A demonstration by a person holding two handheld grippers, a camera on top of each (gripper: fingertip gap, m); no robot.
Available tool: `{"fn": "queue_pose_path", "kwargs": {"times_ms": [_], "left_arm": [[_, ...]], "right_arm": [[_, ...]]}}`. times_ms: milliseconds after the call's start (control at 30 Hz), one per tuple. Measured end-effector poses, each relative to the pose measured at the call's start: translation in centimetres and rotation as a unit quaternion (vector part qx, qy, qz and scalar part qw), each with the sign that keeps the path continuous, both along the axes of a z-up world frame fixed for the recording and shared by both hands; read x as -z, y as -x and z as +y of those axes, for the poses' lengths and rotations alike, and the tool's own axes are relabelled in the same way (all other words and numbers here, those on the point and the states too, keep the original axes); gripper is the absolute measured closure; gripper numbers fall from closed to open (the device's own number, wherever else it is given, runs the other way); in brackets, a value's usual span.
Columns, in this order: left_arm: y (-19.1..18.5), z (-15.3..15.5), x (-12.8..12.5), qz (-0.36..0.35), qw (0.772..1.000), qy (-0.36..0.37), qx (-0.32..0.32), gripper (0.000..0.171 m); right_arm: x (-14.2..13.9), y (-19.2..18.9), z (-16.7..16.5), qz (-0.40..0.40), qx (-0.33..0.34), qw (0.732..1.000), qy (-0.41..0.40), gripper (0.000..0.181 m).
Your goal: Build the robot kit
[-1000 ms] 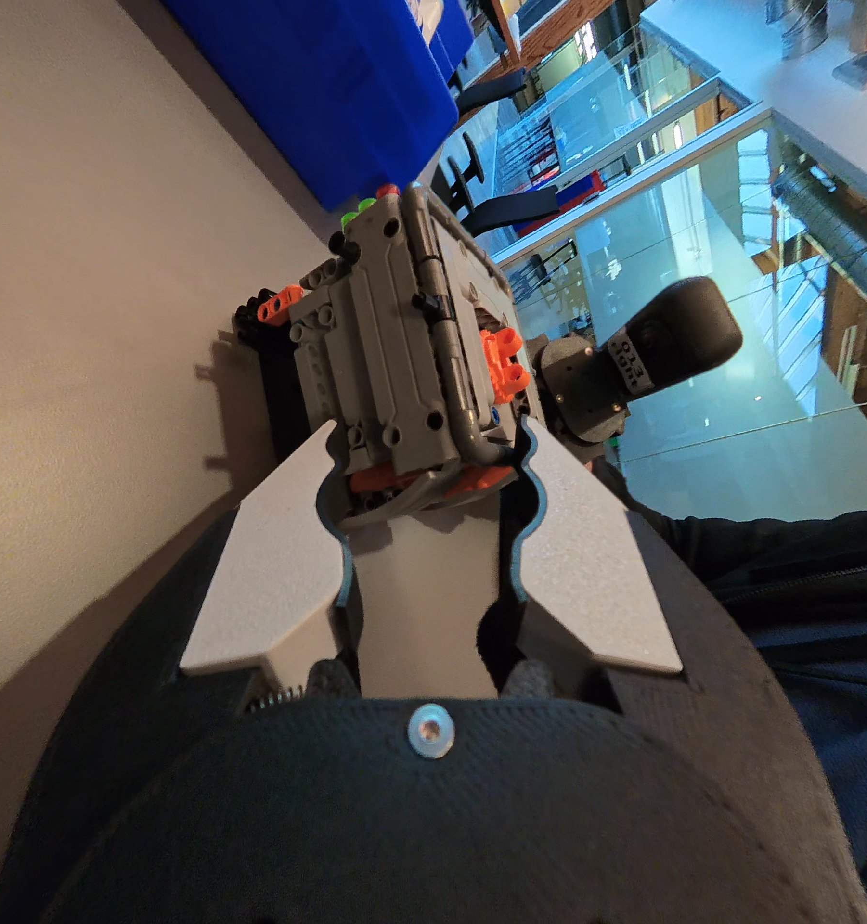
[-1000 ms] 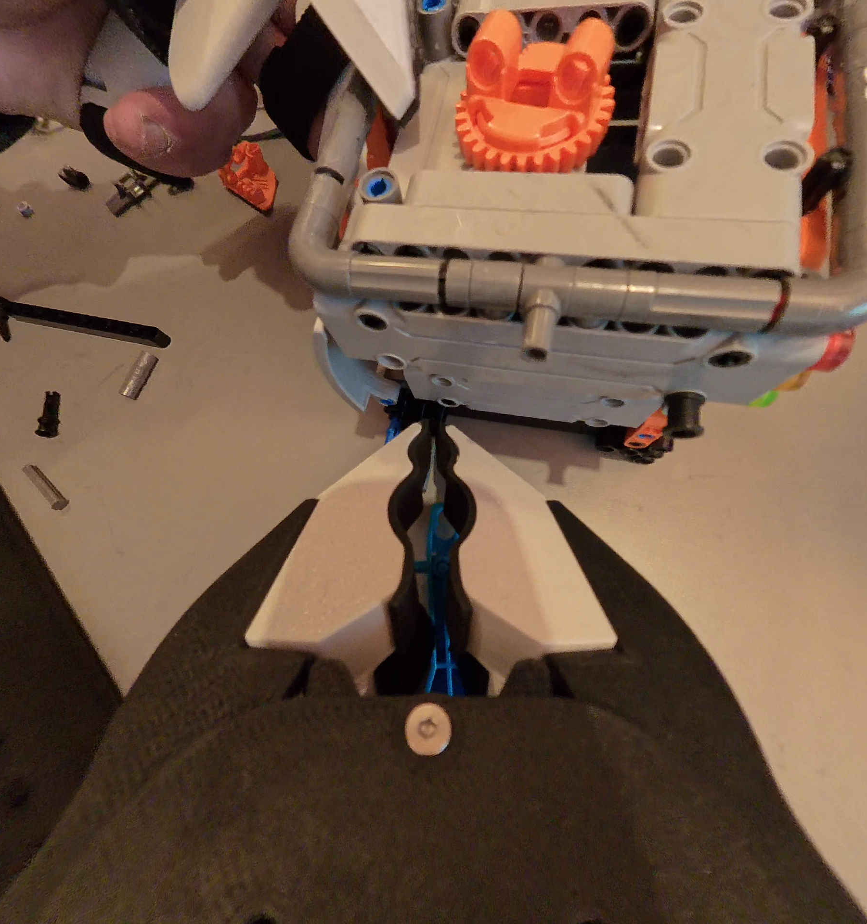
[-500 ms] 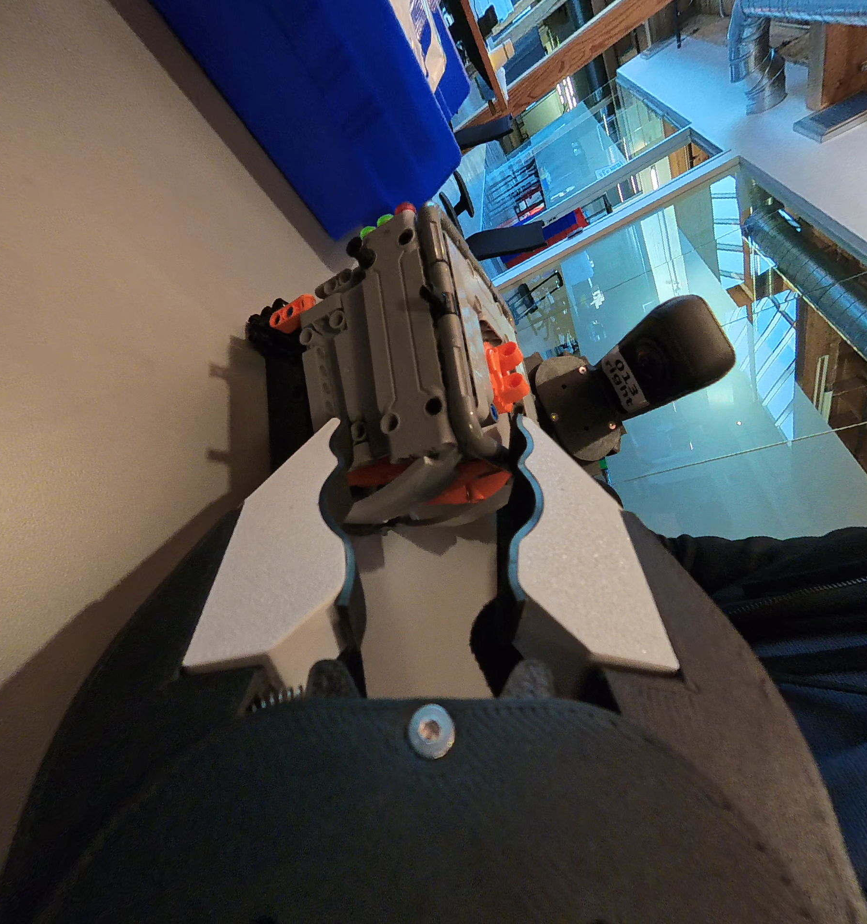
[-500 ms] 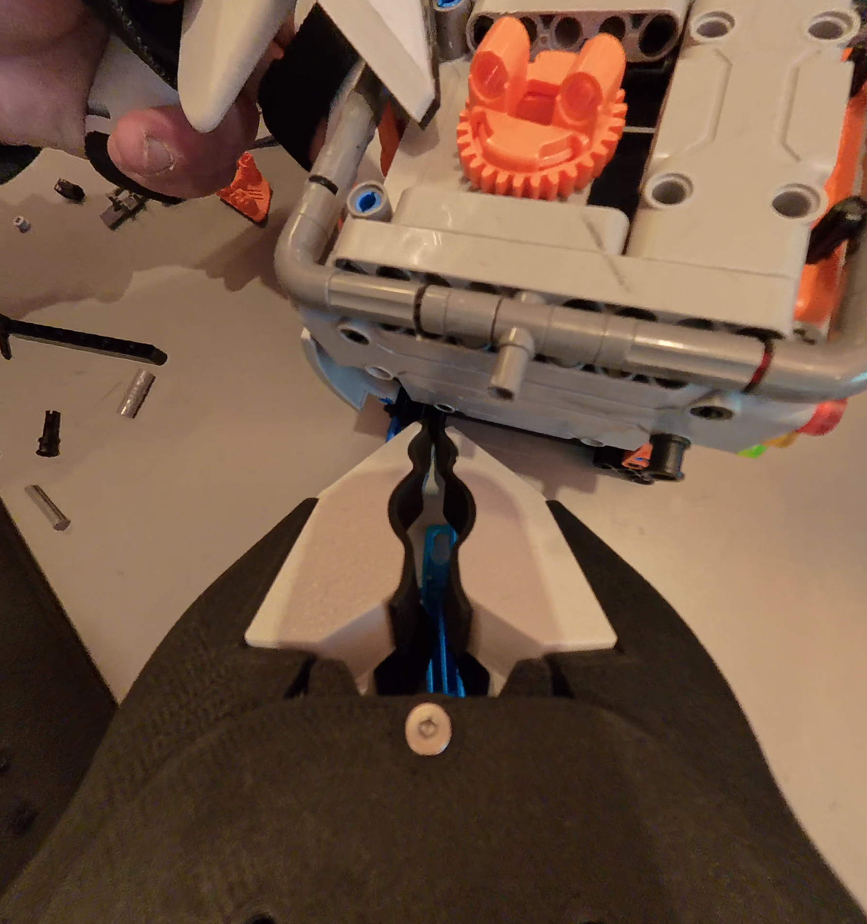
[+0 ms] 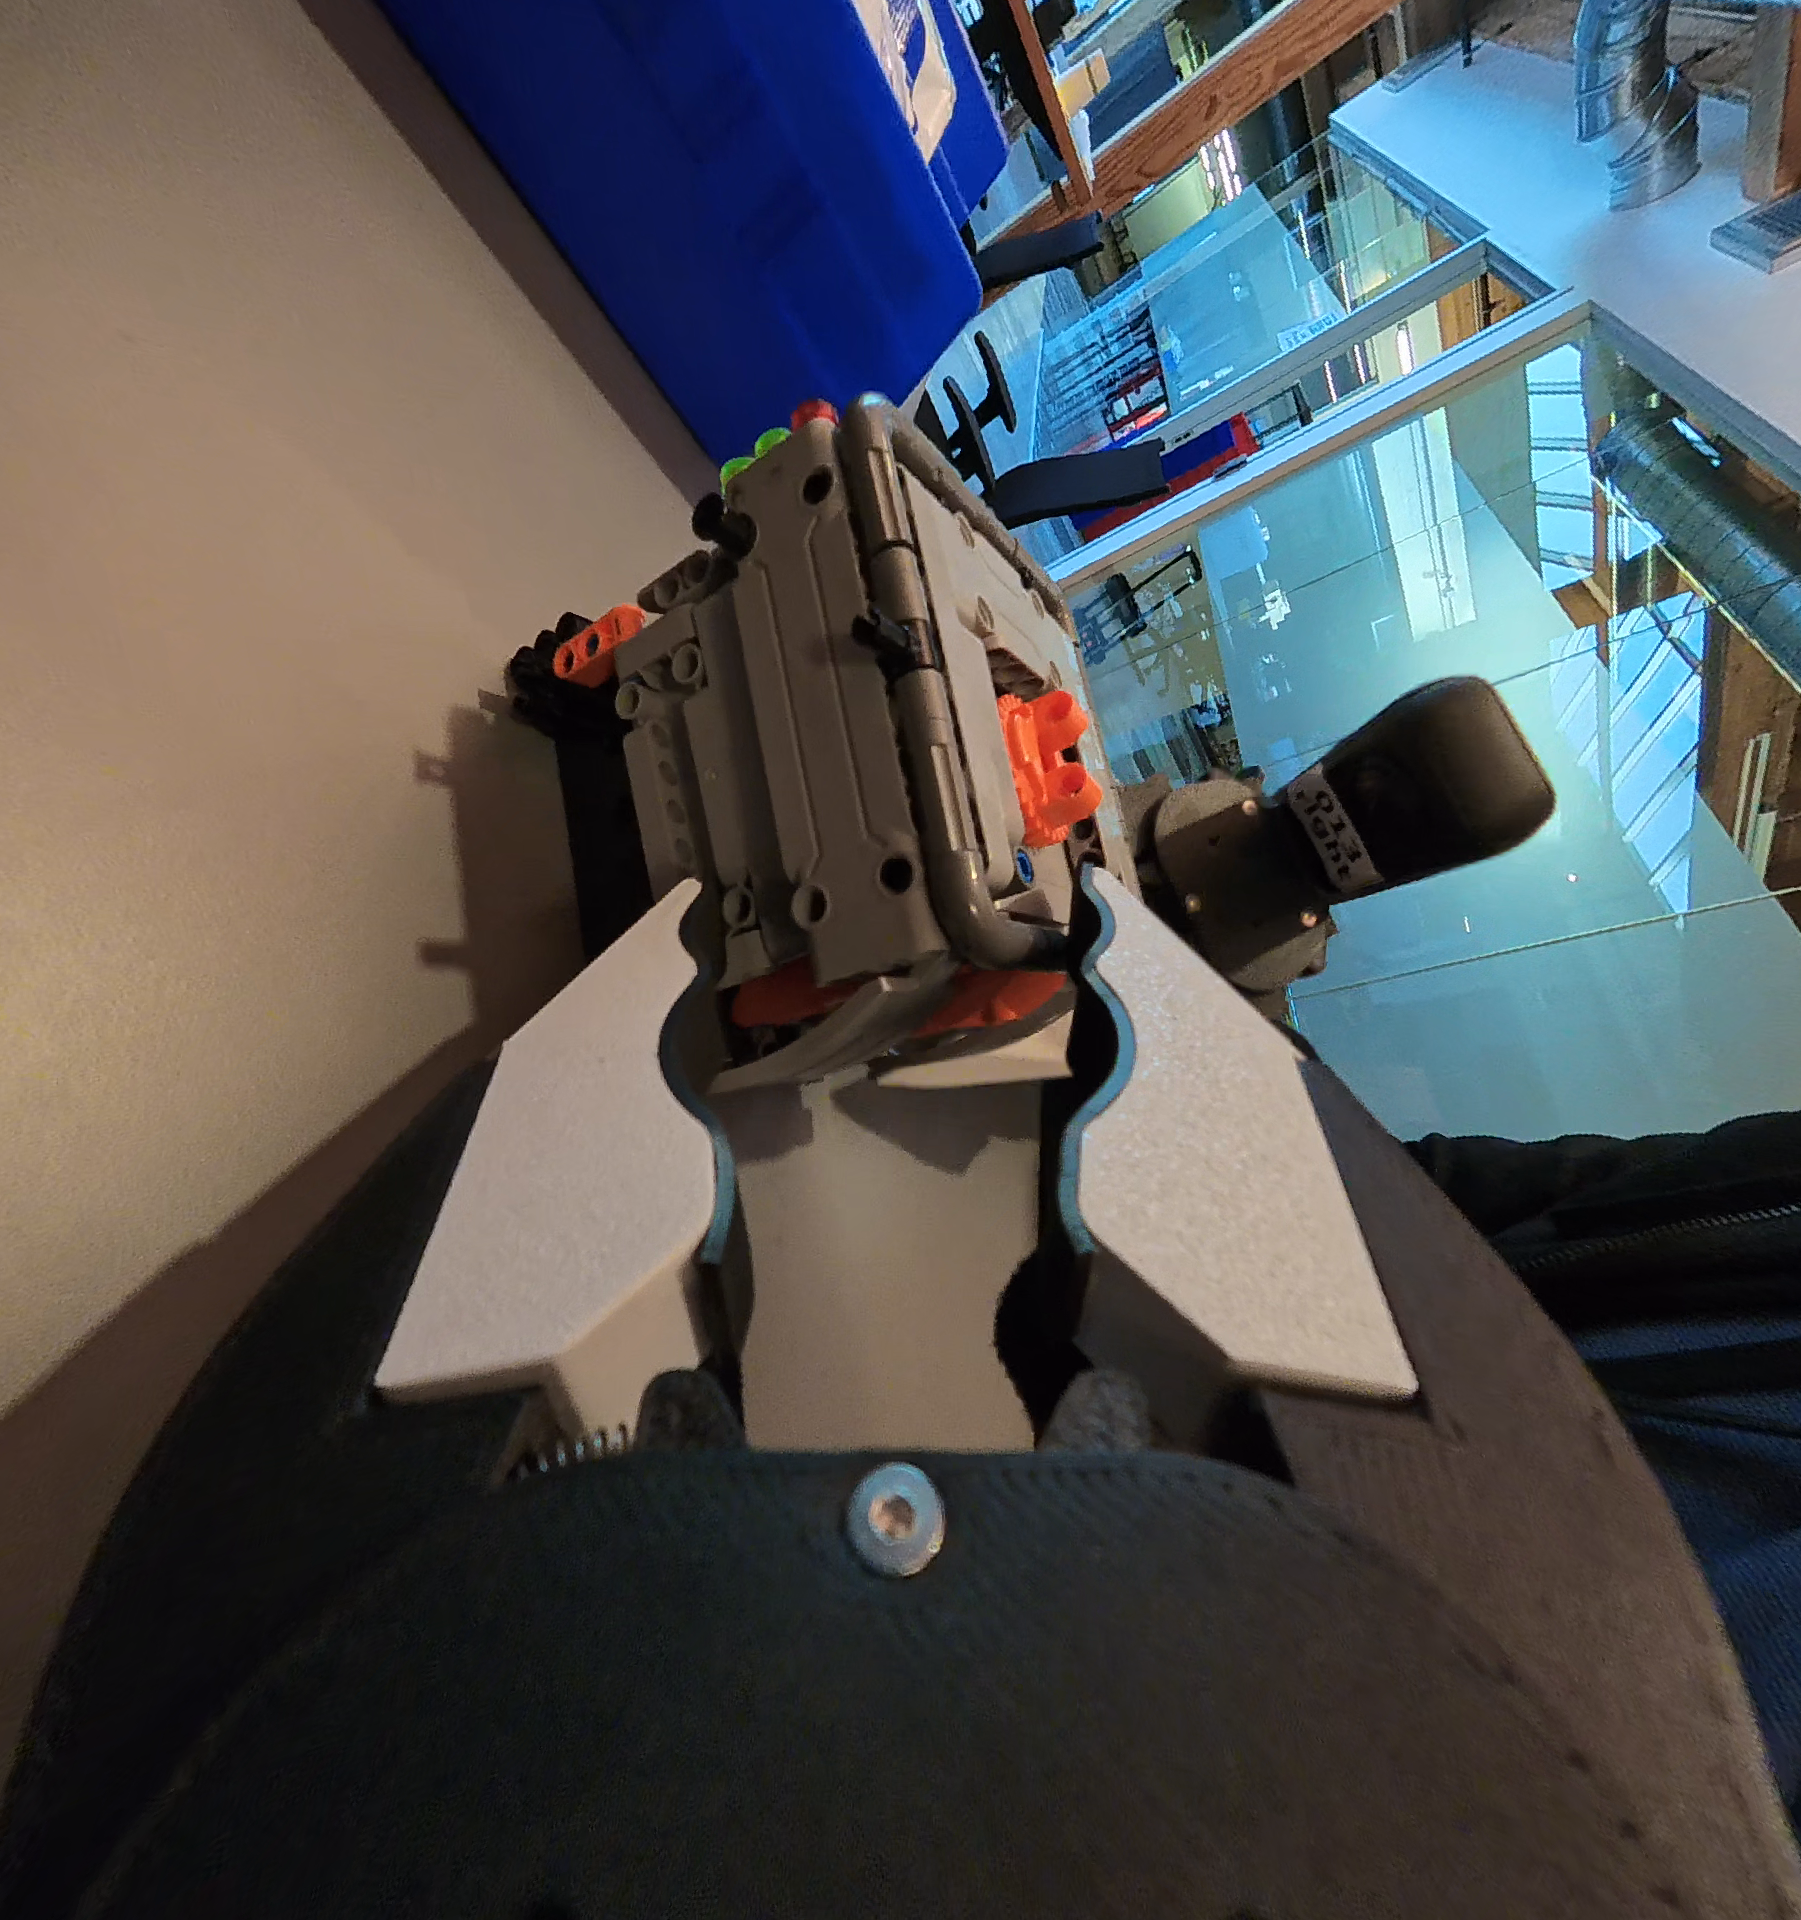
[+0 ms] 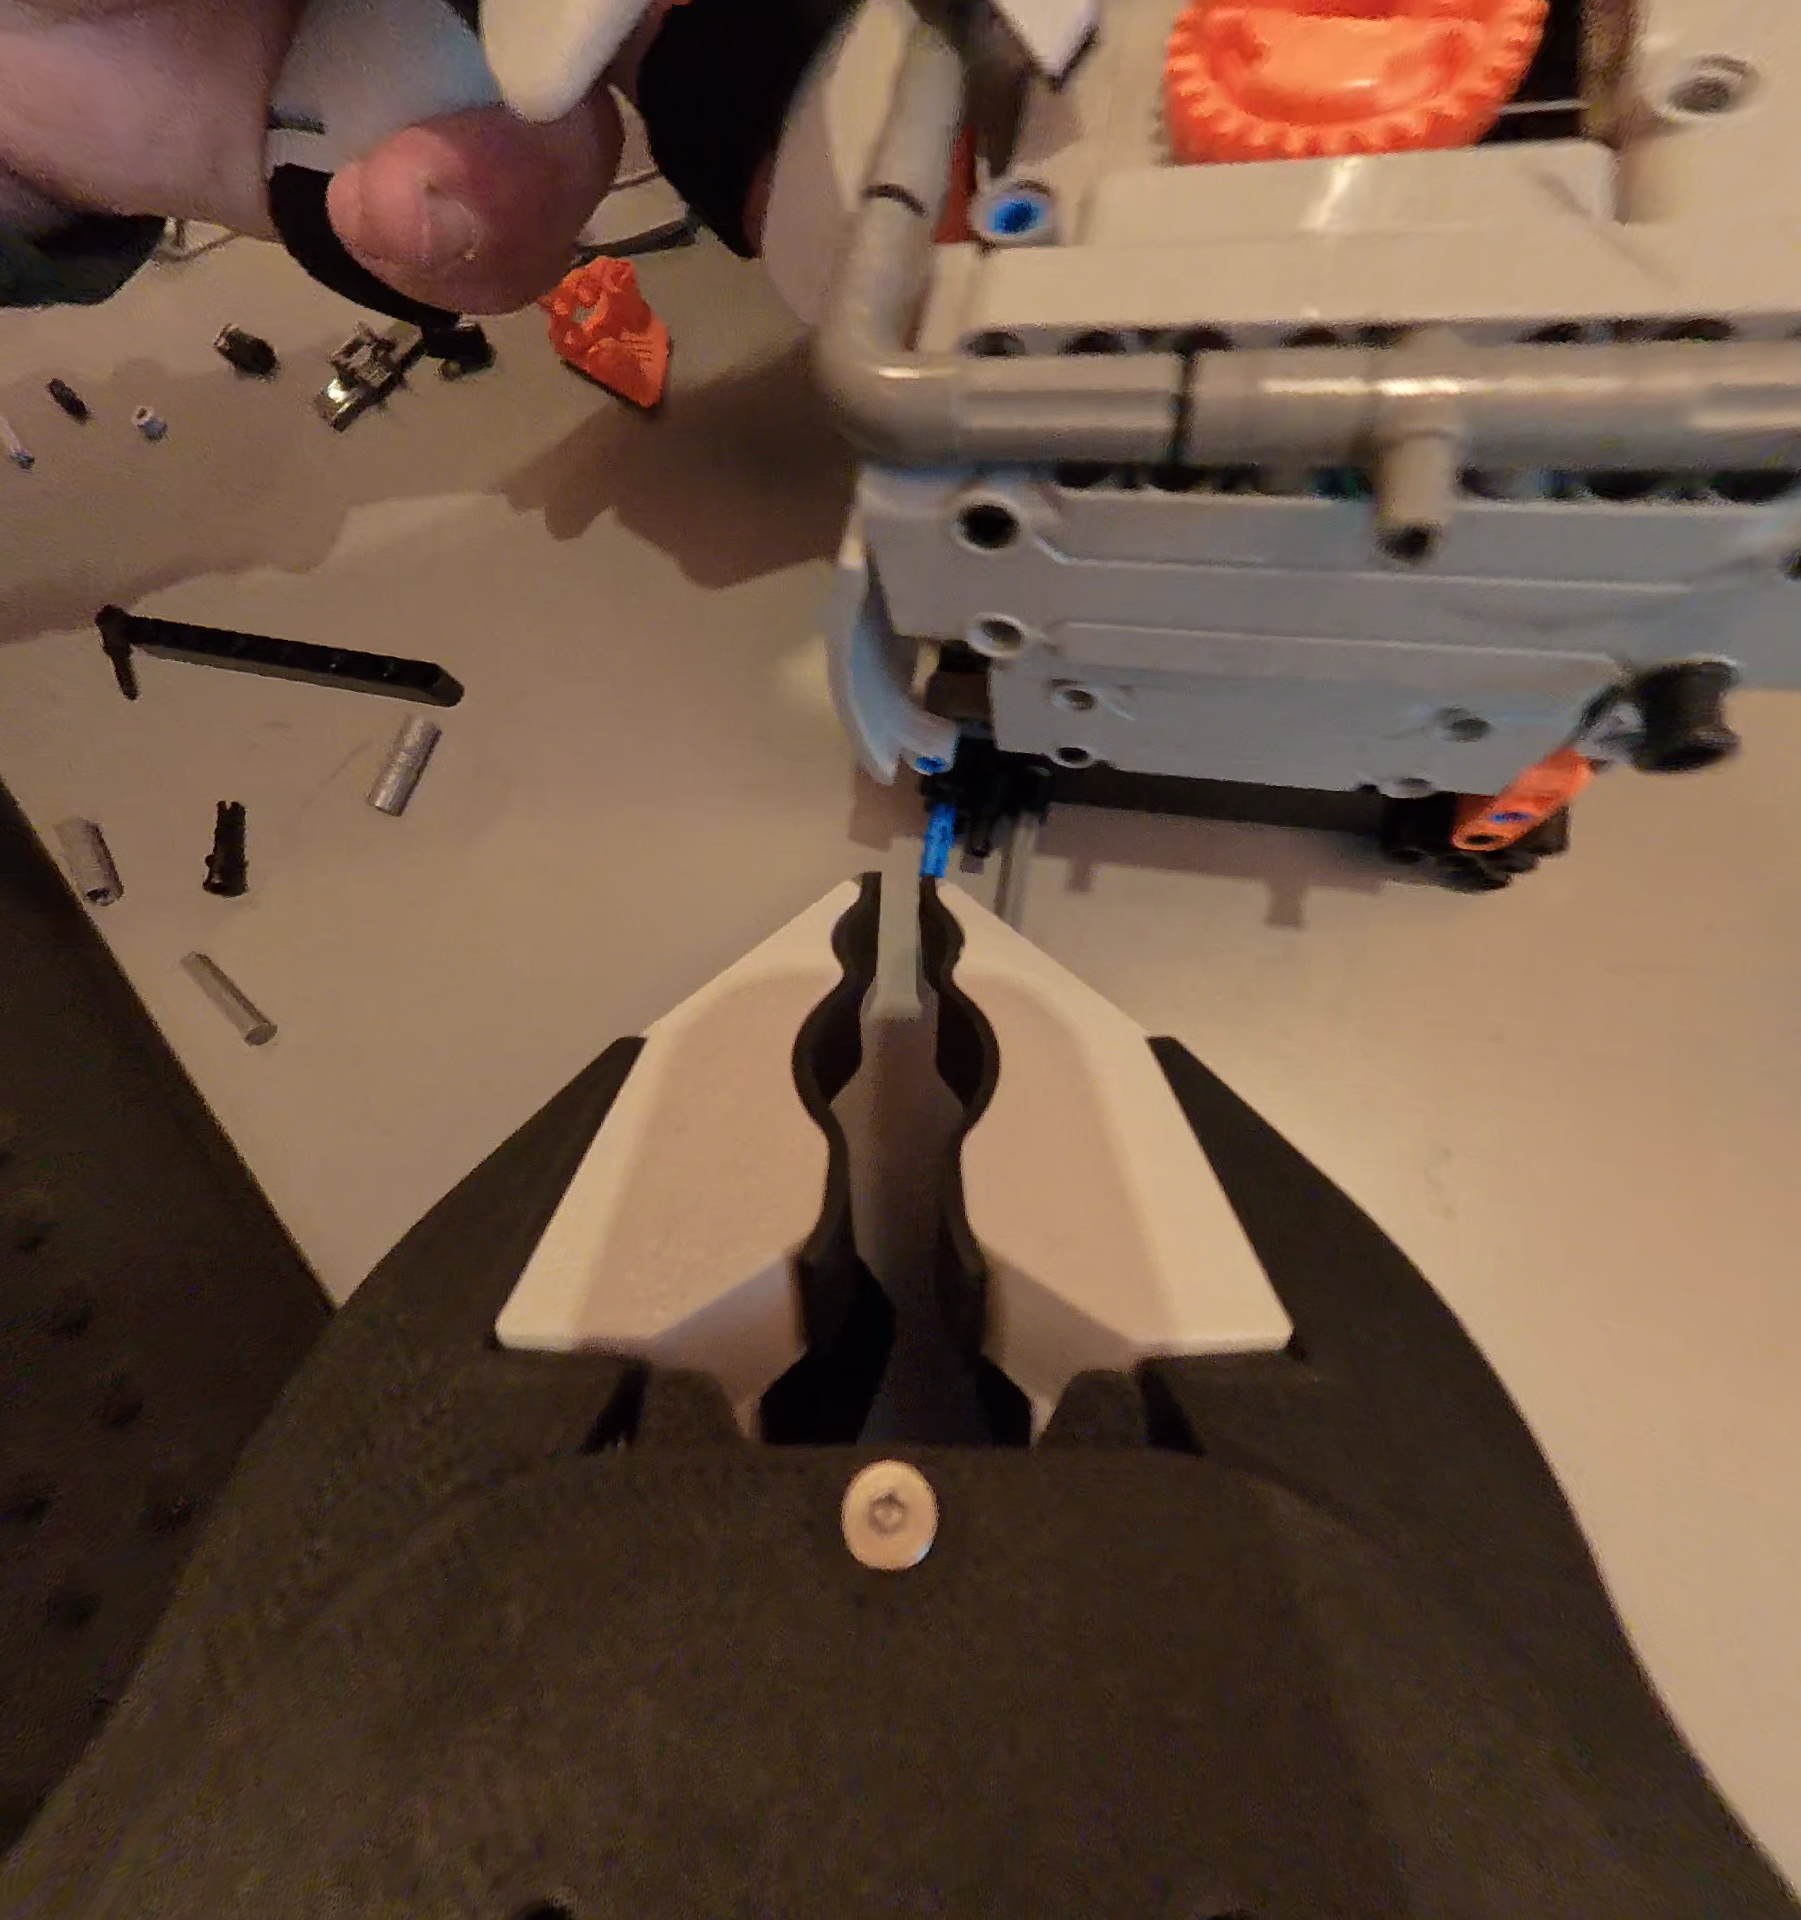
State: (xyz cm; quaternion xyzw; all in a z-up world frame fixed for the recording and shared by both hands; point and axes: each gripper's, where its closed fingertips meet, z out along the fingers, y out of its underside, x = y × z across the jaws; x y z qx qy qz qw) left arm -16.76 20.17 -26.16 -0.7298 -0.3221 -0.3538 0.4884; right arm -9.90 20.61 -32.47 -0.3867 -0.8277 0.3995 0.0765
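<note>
A grey brick-built model [image 5: 823, 727] with an orange gear [image 5: 1047, 769] stands on the beige table. My left gripper [image 5: 888, 888] is shut on the model's near end, one finger on each side. In the right wrist view the model [image 6: 1291, 582] fills the upper right, with the gear [image 6: 1343, 83] on top. A small blue pin [image 6: 937, 831] sticks out of its lower left corner. My right gripper [image 6: 901, 888] sits just in front of that pin, jaws a little apart and no longer gripping it. A person's hand [image 6: 439, 208] holds the left gripper at the upper left.
Loose parts lie on the table to the left: a long black beam [image 6: 283, 660], grey sleeves [image 6: 402, 764], a black pin [image 6: 226, 847] and an orange piece [image 6: 610, 332]. A dark mat [image 6: 65, 1195] borders the table. A blue bin [image 5: 719, 156] stands behind the model. The gap from one gripper's tips to the other's is roughly 10 cm. Left tips and right tips are each some 15 cm from the orange piece [image 6: 610, 332].
My right gripper has let go of the blue pin and drawn back from the model. The pin now stays in the model's corner. My left gripper keeps its hold.
</note>
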Motion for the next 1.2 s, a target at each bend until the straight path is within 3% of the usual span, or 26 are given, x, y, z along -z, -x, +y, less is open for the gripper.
{"fn": "queue_pose_path", "kwargs": {"times_ms": [500, 800, 900, 1067, 1200], "left_arm": [[0.0, -0.4, 0.0, -0.009, 0.999, -0.018, -0.046, 0.108], [-0.6, -0.9, -0.2, -0.007, 0.999, -0.020, -0.038, 0.104], [-0.6, -1.7, -0.2, -0.005, 0.999, -0.023, -0.042, 0.102], [-0.3, -2.9, -0.5, 0.013, 0.998, -0.021, -0.055, 0.097], [-1.0, -3.3, -0.1, 0.014, 0.999, -0.013, -0.050, 0.092]], "right_arm": [[-0.3, 0.5, 0.5, 0.030, 0.046, 0.998, -0.025, 0.178], [0.1, 0.4, -0.1, 0.034, 0.028, 0.998, -0.033, 0.177], [-1.0, 0.3, 0.0, 0.036, 0.031, 0.999, 0.000, 0.174], [-1.7, -0.1, 3.0, 0.022, 0.051, 0.998, 0.022, 0.162], [-1.5, 0.3, 4.6, 0.018, 0.060, 0.998, 0.017, 0.163]]}}
